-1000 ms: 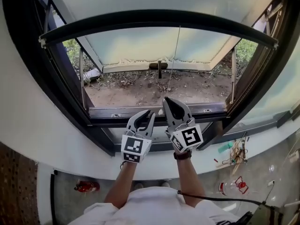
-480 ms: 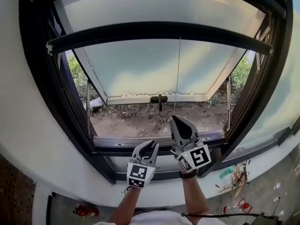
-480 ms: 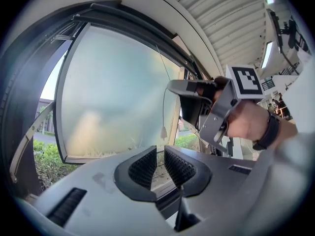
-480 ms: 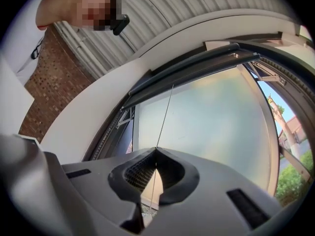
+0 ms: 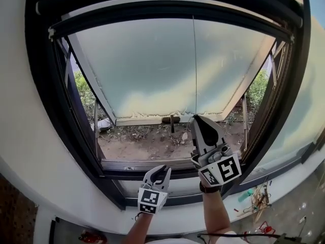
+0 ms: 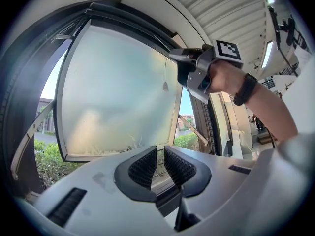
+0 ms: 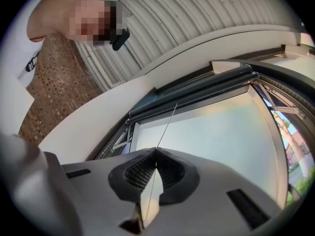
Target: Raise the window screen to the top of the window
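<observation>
1. Far left there's just white wall (image 5: 20,136), then the dark window frame (image 5: 38,85).
2. The left gripper (image 5: 163,169) sits low, near the frame's bottom rail. Its jaws are a little way apart and there's nothing in them. You can see straight through the gap to the window.
3. In the middle, the frosted pane (image 5: 167,70) is swung outward from the top, with a small handle (image 5: 171,120) on its lower edge. There's bare dirt (image 5: 152,144) and weeds outside below it.
4. The window screen's dark bar (image 5: 167,10) is way up high, just under the top of the frame. A thin cord (image 5: 195,65) drops straight down from it.
5. The right gripper (image 5: 195,117) is higher than the left one and tipped upward. Its jaws are pinched fully together on that cord, and the right gripper view shows the line running up from between the pads (image 7: 138,171) toward the bar.
6. Far right there's a green shrub (image 5: 256,90) outside, past the edge of the pane.
</observation>
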